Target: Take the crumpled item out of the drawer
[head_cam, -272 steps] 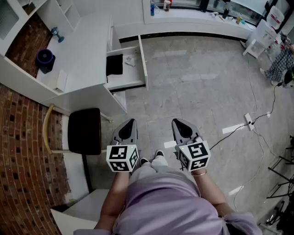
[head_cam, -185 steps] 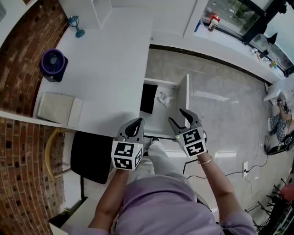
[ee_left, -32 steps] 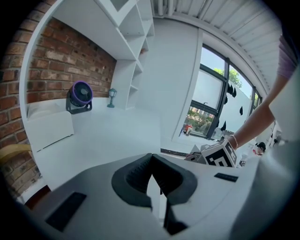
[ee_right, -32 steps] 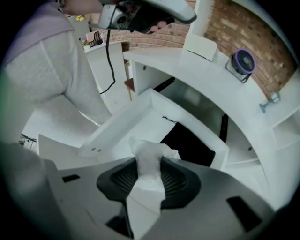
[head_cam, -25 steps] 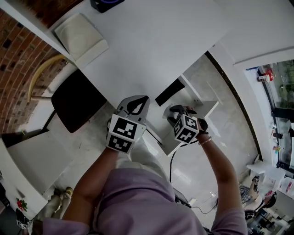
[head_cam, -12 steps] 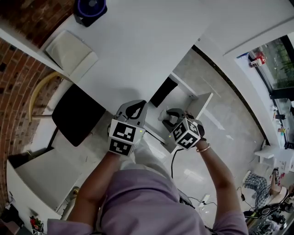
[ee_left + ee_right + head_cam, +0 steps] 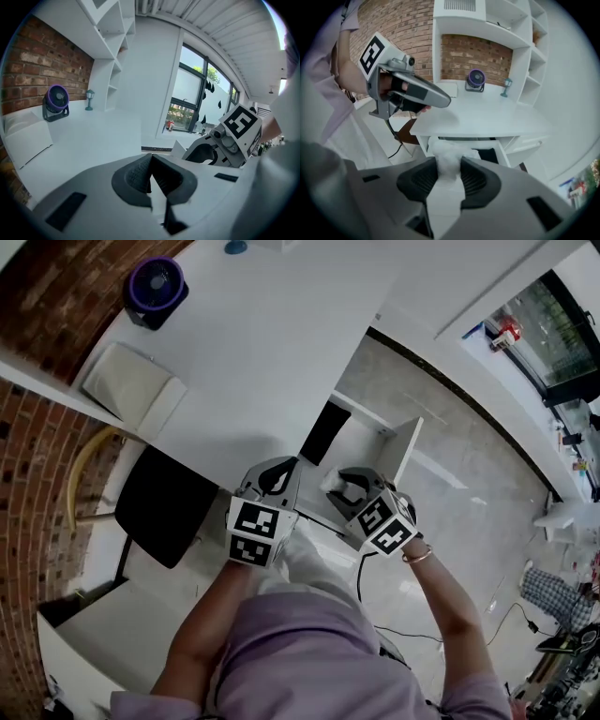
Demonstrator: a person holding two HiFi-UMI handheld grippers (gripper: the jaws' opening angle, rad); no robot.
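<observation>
**Crumpled item pinched over the open drawer**

Head view. Looks steeply down on a white desk (image 7: 272,343) with its drawer (image 7: 405,448) pulled out over grey floor. Grips the crumpled item (image 7: 332,486), a white wad, in the right gripper (image 7: 343,484), over the drawer's side nearest the person; cannot tell how high it sits above the drawer bottom. Leaves a flat black thing (image 7: 325,432) lying at the drawer's inner end, against the desk edge and apart from the wad. Holds the left gripper (image 7: 281,468) just beside the right one, over the desk's edge next to the drawer. Shows a purple fan (image 7: 153,284) and a cream pad (image 7: 134,388) far back on the desk, well apart from both tools. Also shows a black chair seat (image 7: 167,505) tucked under the desk's left part.

Left gripper view. Shows both jaws closed tip to tip, clenched on nothing. Looks across the desk top toward the fan, a small teal lamp (image 7: 89,99), white shelves (image 7: 110,70), a brick wall (image 7: 42,70) and a window (image 7: 190,110). Catches the right gripper at the right edge.

Right gripper view. Shows the pads pressed on the wad from both sides, with white folds bulging above them. Faces the desk's front, with the drawer open under the top and the black thing inside, behind the wad. Finds the left gripper at upper left, clear of the wad.
</observation>
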